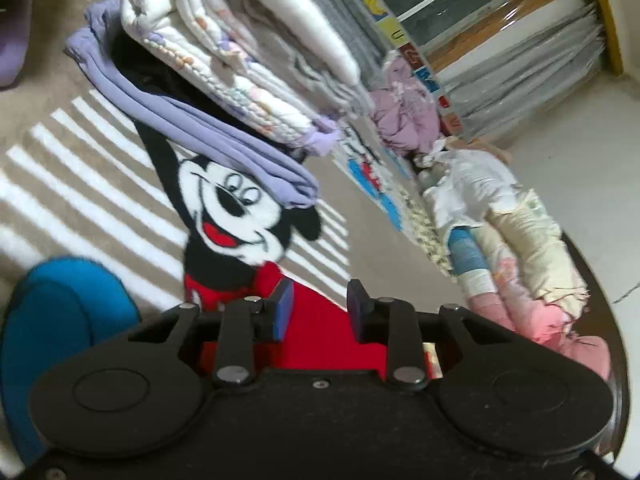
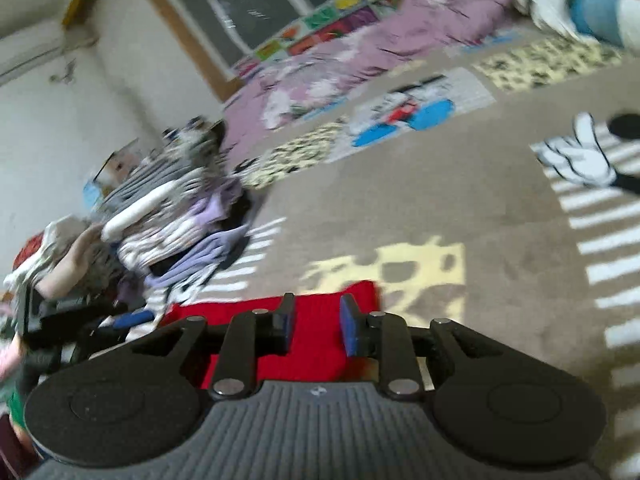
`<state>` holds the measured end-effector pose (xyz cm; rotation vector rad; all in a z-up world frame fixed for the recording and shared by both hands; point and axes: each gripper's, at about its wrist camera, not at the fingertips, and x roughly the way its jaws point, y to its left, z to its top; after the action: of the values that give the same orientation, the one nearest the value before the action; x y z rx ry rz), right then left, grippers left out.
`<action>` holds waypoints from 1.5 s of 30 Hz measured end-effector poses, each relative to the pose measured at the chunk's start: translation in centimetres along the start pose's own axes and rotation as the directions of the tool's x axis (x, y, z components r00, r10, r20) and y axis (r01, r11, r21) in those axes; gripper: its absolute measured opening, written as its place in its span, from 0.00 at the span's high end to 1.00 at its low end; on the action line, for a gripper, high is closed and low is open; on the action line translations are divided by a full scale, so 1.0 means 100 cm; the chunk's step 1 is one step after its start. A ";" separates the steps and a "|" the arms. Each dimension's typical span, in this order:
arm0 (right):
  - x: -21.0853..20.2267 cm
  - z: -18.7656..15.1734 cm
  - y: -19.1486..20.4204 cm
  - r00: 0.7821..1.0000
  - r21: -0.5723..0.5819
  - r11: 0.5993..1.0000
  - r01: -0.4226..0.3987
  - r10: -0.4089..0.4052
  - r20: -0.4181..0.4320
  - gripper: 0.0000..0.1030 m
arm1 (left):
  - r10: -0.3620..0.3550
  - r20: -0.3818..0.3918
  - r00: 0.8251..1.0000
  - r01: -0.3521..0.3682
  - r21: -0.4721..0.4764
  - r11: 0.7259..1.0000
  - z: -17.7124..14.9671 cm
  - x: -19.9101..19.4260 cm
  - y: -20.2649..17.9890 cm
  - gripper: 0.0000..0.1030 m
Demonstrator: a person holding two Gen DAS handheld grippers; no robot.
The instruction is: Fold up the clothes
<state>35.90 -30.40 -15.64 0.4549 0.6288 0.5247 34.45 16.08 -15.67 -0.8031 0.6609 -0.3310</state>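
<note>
Ahead of your right hand-held gripper [image 2: 316, 326] the carpet [image 2: 460, 200] lies open toward its far edge. To its left a stack of folded clothes [image 2: 176, 216] blocks the way. In the left view, that stack [image 1: 208, 80] overhangs the carpet; a row of bundles [image 1: 500, 232] lines the right edge.

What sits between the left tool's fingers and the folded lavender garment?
Left wrist view: only the Mickey Mouse face on the rug between left tool and folded lavender garment; red cloth lies under the fingers.
</note>
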 end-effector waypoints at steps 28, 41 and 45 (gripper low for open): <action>-0.086 -0.102 0.043 0.987 0.033 0.988 0.154 -0.155 0.033 0.64 | 0.066 0.031 0.997 -0.070 0.118 0.991 -0.126 -0.075 -0.046 0.55; -0.144 -0.146 0.062 0.975 0.024 0.977 0.213 -0.214 0.053 0.61 | 0.193 0.136 0.972 -0.236 0.561 0.793 -0.221 -0.085 -0.118 0.52; -0.171 -0.163 0.061 0.972 0.087 0.974 0.211 -0.218 0.086 0.61 | 0.209 0.116 0.971 -0.230 0.687 0.689 -0.260 -0.077 -0.134 0.52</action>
<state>11.56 -31.79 -16.73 0.4755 0.5995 0.2723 11.19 -3.19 -15.67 0.0111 0.5345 -0.3156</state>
